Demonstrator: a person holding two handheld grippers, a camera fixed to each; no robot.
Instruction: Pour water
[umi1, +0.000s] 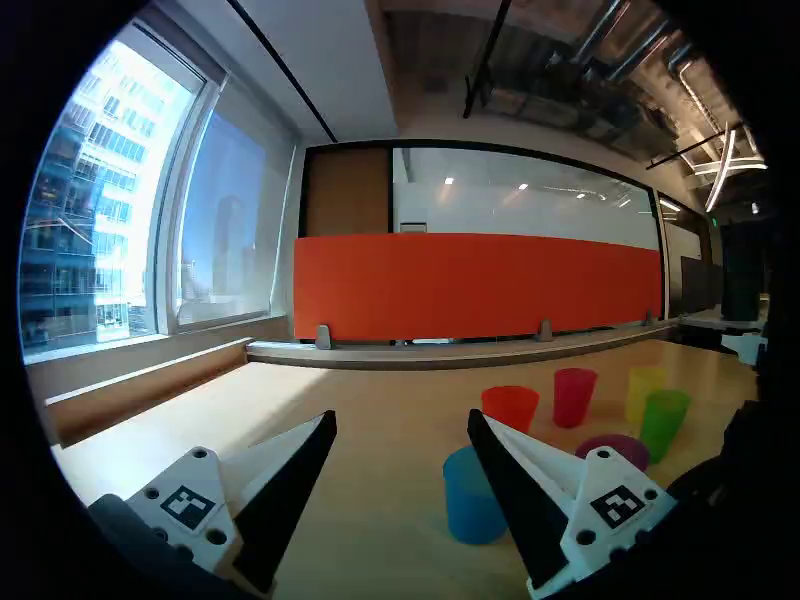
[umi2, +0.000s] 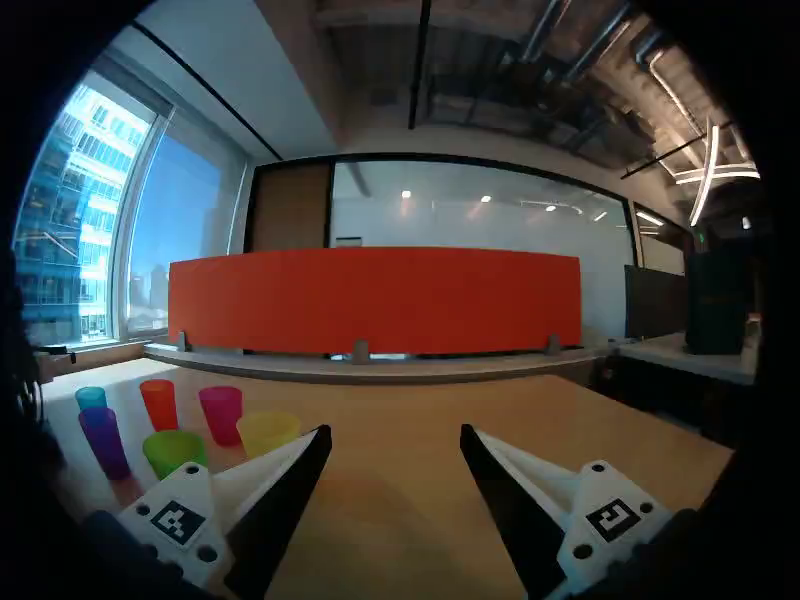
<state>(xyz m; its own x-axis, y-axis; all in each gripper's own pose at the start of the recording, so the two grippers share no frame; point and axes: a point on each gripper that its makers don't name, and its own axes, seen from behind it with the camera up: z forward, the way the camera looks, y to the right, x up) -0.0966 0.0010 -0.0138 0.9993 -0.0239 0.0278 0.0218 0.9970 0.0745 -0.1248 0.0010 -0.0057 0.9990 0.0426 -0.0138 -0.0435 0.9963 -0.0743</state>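
Observation:
Several coloured plastic cups stand upright on a wooden table (umi1: 390, 420). In the left gripper view a blue cup (umi1: 470, 497) stands nearest, partly behind the right finger of my left gripper (umi1: 400, 420), which is open and holds nothing. Behind it are an orange cup (umi1: 510, 406), a red cup (umi1: 574, 396), a yellow cup (umi1: 643, 390), a green cup (umi1: 664, 422) and a purple cup (umi1: 617, 447). My right gripper (umi2: 395, 435) is open and holds nothing above the table; the cups cluster at its left: purple cup (umi2: 104, 442), green cup (umi2: 173, 450), yellow cup (umi2: 266, 431), red cup (umi2: 221, 413), orange cup (umi2: 158, 403), blue cup (umi2: 90, 398).
An orange divider panel (umi1: 475, 285) stands along the table's far edge. Large windows (umi1: 100, 230) are on the left. Dark monitors (umi2: 715, 305) sit on a neighbouring desk at the right.

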